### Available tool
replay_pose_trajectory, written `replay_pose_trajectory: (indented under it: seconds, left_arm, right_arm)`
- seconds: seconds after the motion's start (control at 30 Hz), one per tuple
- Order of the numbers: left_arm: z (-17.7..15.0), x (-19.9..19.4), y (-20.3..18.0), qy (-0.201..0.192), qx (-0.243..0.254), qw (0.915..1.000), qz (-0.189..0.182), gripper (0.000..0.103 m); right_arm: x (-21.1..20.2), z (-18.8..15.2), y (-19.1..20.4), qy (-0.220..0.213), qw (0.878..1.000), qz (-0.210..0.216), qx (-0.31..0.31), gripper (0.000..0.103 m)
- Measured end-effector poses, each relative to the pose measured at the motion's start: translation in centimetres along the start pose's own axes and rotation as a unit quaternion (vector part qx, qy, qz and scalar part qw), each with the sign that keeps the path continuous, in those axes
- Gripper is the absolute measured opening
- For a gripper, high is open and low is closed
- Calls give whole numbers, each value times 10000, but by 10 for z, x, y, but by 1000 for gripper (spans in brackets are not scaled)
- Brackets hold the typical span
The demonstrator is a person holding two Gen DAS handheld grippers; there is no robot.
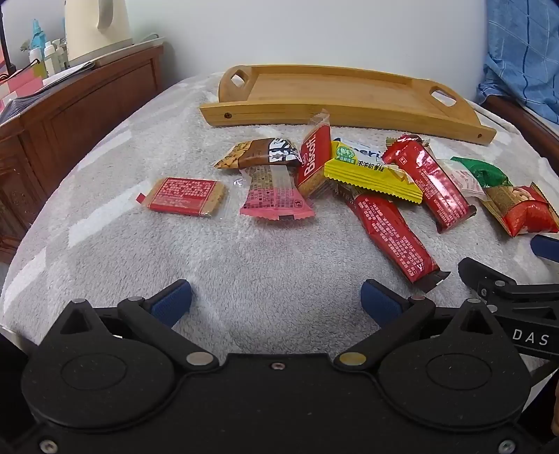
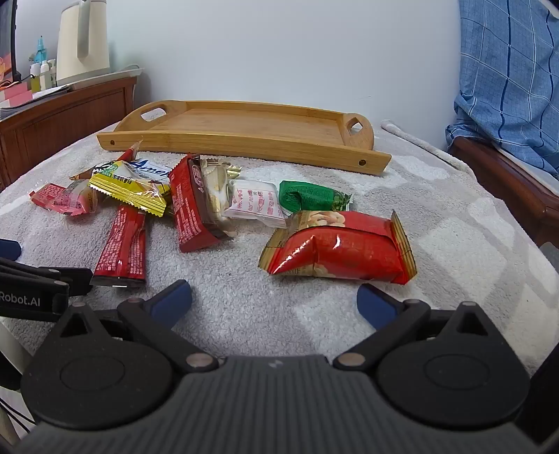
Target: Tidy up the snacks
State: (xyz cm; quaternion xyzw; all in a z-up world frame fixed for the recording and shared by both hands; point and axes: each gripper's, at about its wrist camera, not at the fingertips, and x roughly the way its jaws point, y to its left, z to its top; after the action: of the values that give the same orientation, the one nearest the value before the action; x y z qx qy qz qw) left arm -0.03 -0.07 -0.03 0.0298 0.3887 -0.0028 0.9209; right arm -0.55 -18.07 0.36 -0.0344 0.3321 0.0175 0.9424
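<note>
Several wrapped snacks lie scattered on a grey towel. A flat red biscuit pack lies apart at the left, then a pink wafer, a Biscoff pack, a yellow bar and a long red bar. A red-and-gold nut pack lies just ahead of my right gripper, which is open and empty. My left gripper is open and empty, short of the snacks. An empty wooden tray sits behind the pile; it also shows in the right wrist view.
A wooden cabinet with a cream kettle and small bottles stands at the left. Blue checked fabric hangs over a wooden edge at the right. A white wall is behind the tray.
</note>
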Motion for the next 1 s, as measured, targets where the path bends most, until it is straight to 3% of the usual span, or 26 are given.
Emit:
replay_pose_trajectory:
  seconds: [1.0]
  left_arm:
    - [0, 0, 1, 39, -84, 9999, -88, 103]
  right_arm:
    - [0, 0, 0, -6, 10000, 0, -3, 103]
